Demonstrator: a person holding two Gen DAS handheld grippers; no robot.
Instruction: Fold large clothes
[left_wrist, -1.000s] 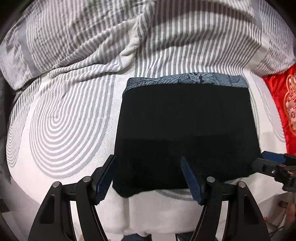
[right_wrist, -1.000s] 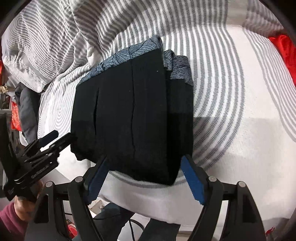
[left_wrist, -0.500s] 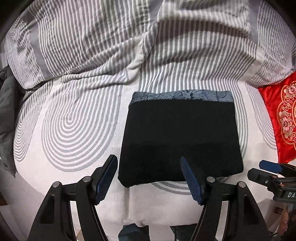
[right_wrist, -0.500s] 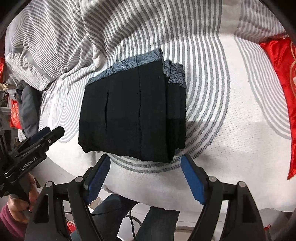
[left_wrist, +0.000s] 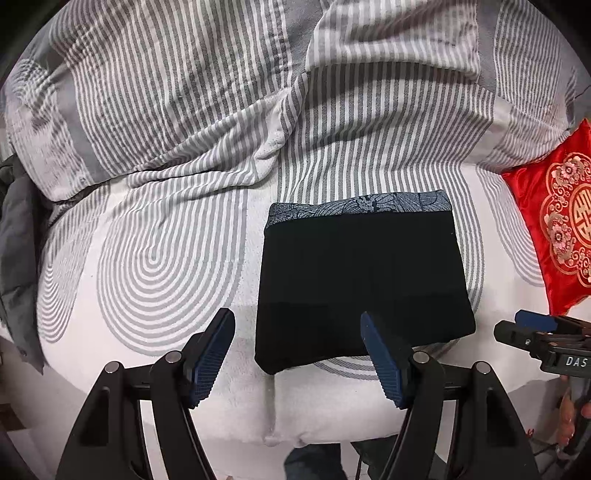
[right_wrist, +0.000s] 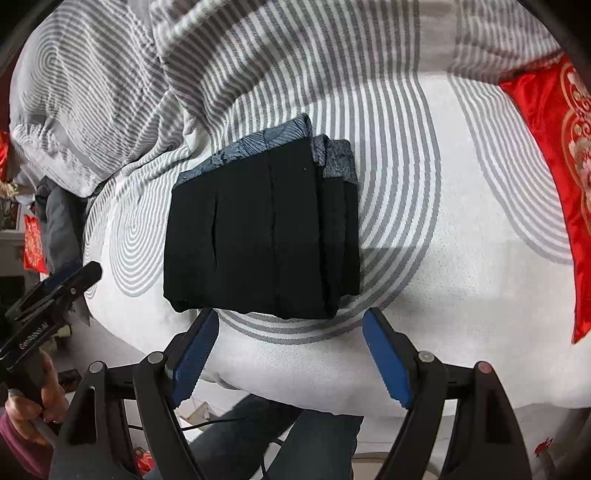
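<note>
1. Left gripper (left_wrist: 297, 354): jaws apart, nothing between pads, clear of the cloth; points steeply down at the bed (left_wrist: 155, 258), bottom center of frame.
2. Right gripper (right_wrist: 290, 350): jaws wide apart, empty, also aimed down.
3. Folded black garment (left_wrist: 358, 288) lies flat, mid-frame, blue patterned band at its top edge.
4. Red cushion (left_wrist: 554, 225) at right edge.

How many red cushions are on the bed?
1 for certain: the red cushion lies at the bed's right edge, right of the folded black garment. More may be hidden beyond the frame.
</note>
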